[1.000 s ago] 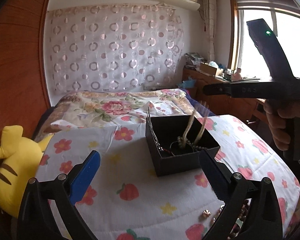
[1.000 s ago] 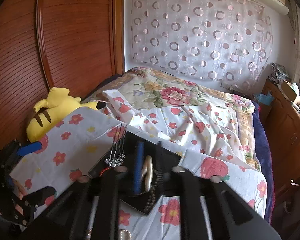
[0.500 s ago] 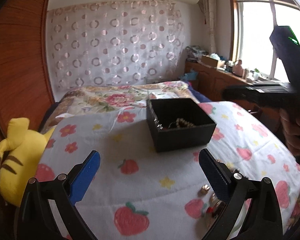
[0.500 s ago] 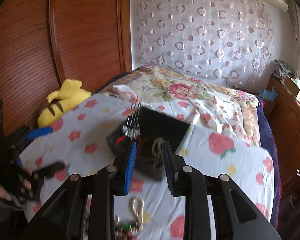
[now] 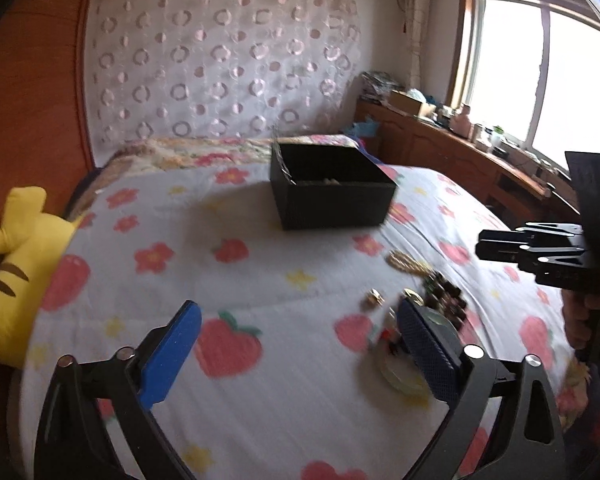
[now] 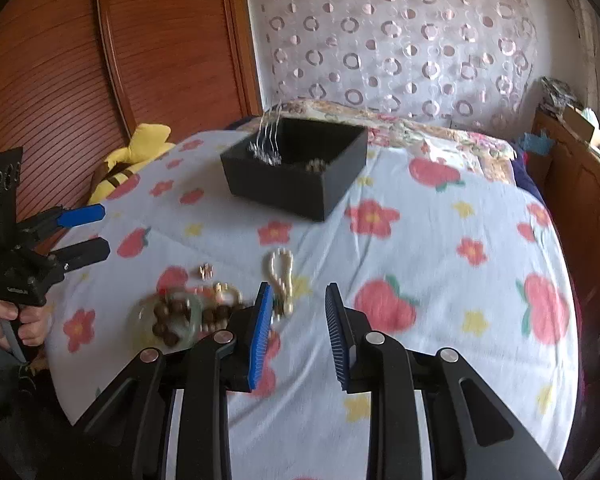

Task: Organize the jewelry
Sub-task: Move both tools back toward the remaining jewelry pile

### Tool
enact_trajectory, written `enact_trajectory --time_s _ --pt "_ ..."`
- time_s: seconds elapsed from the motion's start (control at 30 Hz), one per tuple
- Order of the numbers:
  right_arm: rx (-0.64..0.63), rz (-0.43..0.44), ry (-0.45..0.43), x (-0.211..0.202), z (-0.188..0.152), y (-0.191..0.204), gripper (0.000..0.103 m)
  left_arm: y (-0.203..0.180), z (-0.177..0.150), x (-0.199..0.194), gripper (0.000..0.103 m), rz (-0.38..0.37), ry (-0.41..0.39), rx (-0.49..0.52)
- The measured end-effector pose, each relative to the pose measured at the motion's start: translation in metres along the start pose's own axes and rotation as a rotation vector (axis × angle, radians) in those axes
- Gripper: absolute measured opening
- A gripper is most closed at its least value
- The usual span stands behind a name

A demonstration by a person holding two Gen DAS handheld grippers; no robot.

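A black open box [image 5: 332, 194] [image 6: 296, 168] stands on the flowered cloth with a silver chain over its left wall and beads inside. Loose jewelry lies nearer: a pearl strand [image 6: 281, 276], a dark bead bracelet [image 6: 172, 318] [image 5: 444, 296] on a pale green bangle [image 6: 162, 320], and small gold pieces [image 5: 374, 298] [image 6: 206, 271]. My left gripper [image 5: 296, 344] is open and empty, its right finger over the jewelry pile. My right gripper [image 6: 298, 312] is open and empty, just behind the pearl strand. It also shows in the left wrist view [image 5: 500, 248].
A yellow striped plush toy [image 5: 16, 264] [image 6: 132, 160] lies at the table's left edge. A wooden wardrobe [image 6: 100, 60] stands to the left. A bed [image 6: 440, 136] lies behind, with a wooden sideboard [image 5: 460, 152] and a window to the right.
My right gripper has let the pearl beads go into the box, opened, and pulled back toward the jewelry pile. Both grippers have drawn back from the box and lowered.
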State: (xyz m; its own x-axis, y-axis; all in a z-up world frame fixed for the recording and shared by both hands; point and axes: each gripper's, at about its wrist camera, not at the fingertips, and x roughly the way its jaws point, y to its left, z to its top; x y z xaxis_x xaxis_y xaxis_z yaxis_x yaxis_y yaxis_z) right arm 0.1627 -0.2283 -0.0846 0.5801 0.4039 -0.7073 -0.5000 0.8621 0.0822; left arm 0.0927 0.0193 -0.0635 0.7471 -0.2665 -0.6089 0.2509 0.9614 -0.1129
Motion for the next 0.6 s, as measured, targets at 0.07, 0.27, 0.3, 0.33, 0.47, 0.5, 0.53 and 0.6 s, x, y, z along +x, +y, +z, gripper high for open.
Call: enact_trajectory --time_s 0.07,0.27,0.3,0.33,0.47,0.5,0.53,0.6 --pt "0.007 0.006 0.008 0.002 -0.009 0.002 0.03 -0.006 -0.006 0.002 0.073 -0.024 0.031 0.006" --pt "0.015 0.016 0.014 0.002 -0.024 0.008 0.03 -0.027 -0.016 0.006 0.07 -0.104 0.089 0.016" --pt "0.018 0.018 0.018 0.003 -0.027 0.009 0.03 -0.03 -0.017 0.007 0.07 -0.108 0.093 0.024" --pt "0.021 0.018 0.021 0.003 -0.03 0.009 0.031 -0.036 -0.018 0.009 0.07 -0.116 0.101 0.038" --pt "0.015 -0.009 0.022 0.002 -0.035 0.008 0.042 -0.046 -0.021 0.018 0.07 -0.145 0.137 0.045" --pt "0.017 -0.013 0.024 0.003 -0.037 0.007 0.042 -0.048 -0.022 0.02 0.07 -0.151 0.148 0.046" --pt "0.021 -0.012 0.026 0.003 -0.038 0.005 0.042 -0.051 -0.023 0.024 0.07 -0.158 0.164 0.05" --pt "0.029 -0.012 0.028 0.004 -0.04 0.002 0.042 -0.055 -0.022 0.028 0.071 -0.163 0.177 0.059"
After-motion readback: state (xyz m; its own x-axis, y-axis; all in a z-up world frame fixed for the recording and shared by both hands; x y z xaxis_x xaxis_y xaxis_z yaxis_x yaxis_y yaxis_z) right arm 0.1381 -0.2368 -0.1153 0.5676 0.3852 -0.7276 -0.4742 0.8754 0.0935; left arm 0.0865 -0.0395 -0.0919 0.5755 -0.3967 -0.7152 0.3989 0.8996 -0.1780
